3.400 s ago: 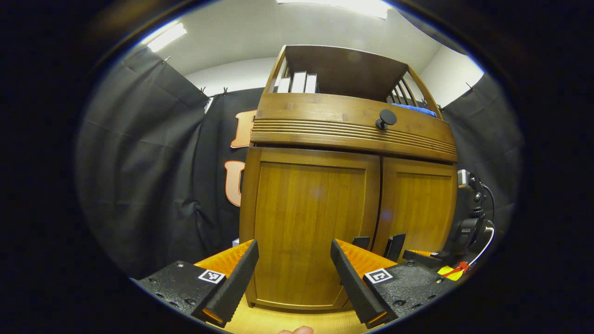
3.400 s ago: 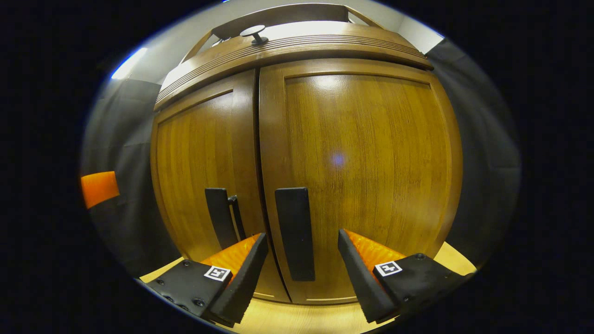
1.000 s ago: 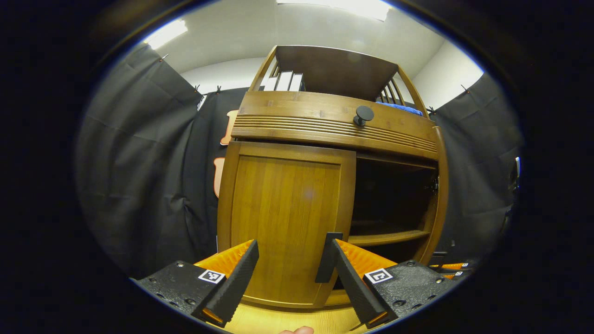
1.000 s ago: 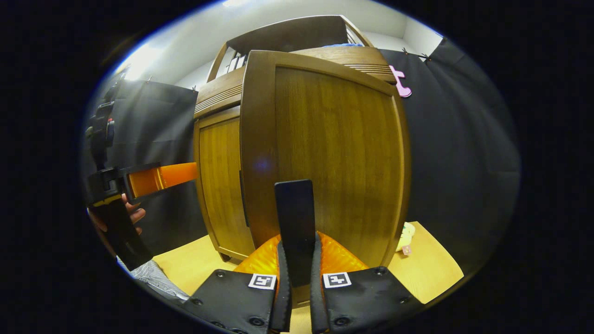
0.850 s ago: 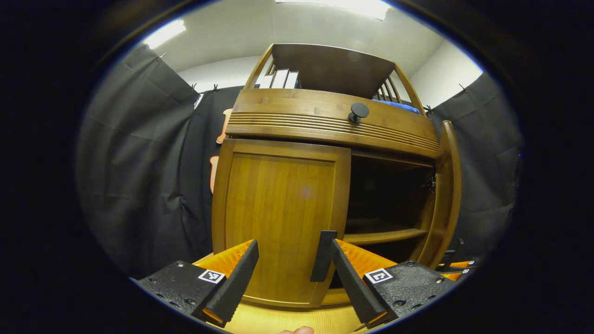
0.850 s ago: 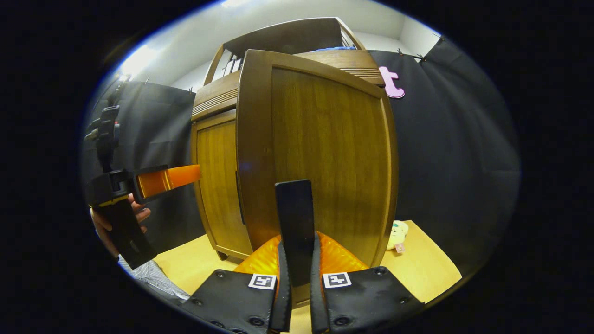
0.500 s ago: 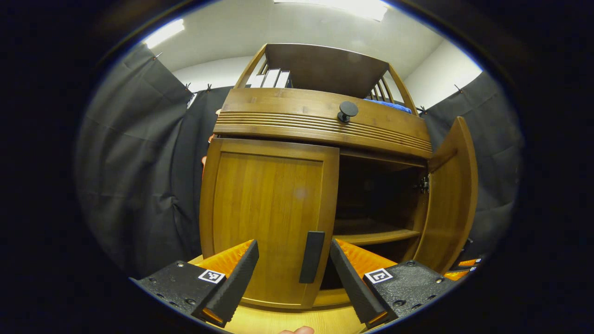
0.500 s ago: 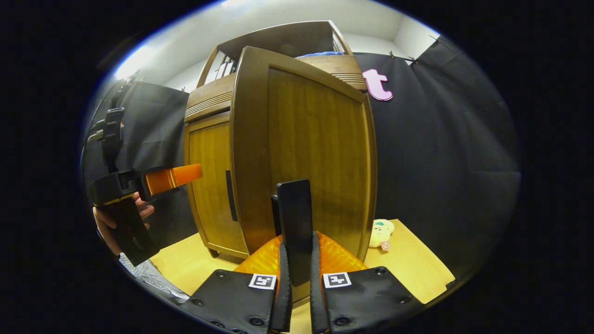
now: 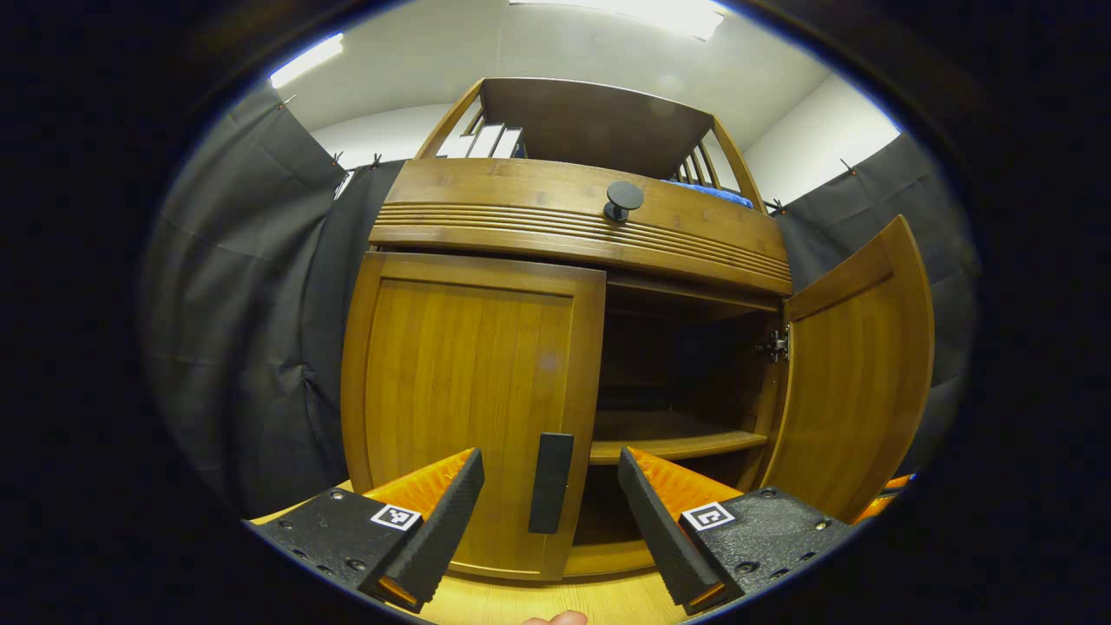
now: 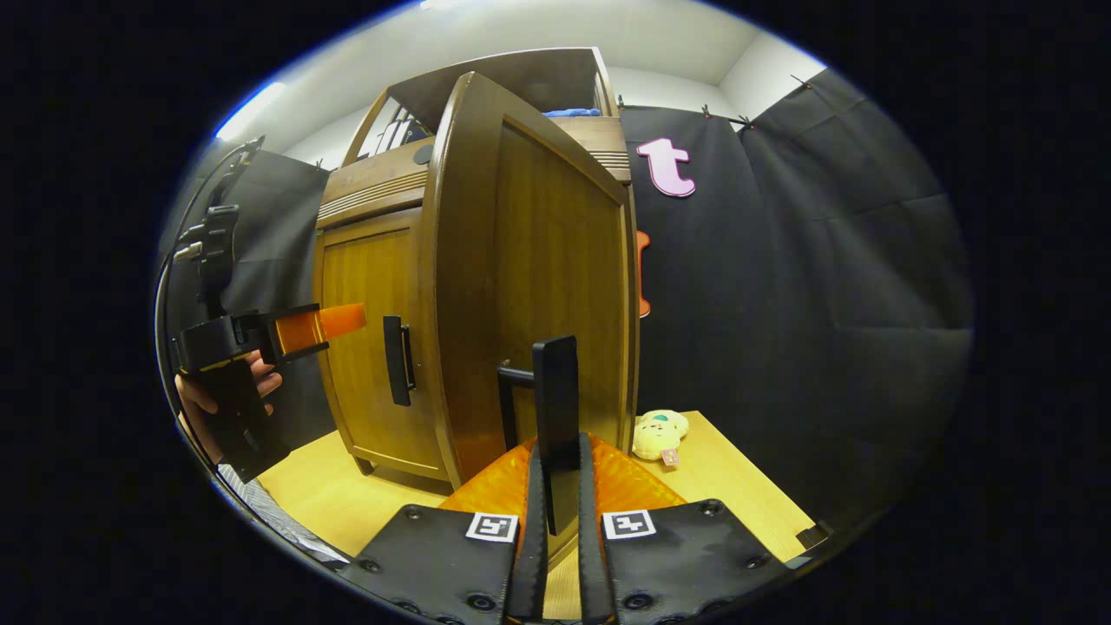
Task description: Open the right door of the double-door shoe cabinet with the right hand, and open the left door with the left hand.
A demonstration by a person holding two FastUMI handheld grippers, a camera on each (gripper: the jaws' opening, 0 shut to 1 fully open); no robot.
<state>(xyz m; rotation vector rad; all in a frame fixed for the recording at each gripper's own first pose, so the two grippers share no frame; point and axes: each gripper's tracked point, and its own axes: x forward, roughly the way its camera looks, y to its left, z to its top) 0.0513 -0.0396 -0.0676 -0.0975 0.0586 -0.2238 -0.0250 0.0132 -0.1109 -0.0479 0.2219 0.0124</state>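
So your left gripper (image 9: 549, 529) hangs spread before the closed left door's handle (image 9: 551, 483), that door yet to open, while your right gripper (image 10: 555, 555) clamps the swung-out right door's handle (image 10: 555, 399).

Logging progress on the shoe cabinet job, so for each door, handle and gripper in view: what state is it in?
right door: swung open
left door: closed
right door handle: clamped by the right gripper
left door handle: free, between spread fingers
right gripper: shut on the handle
left gripper: open
drawer: closed
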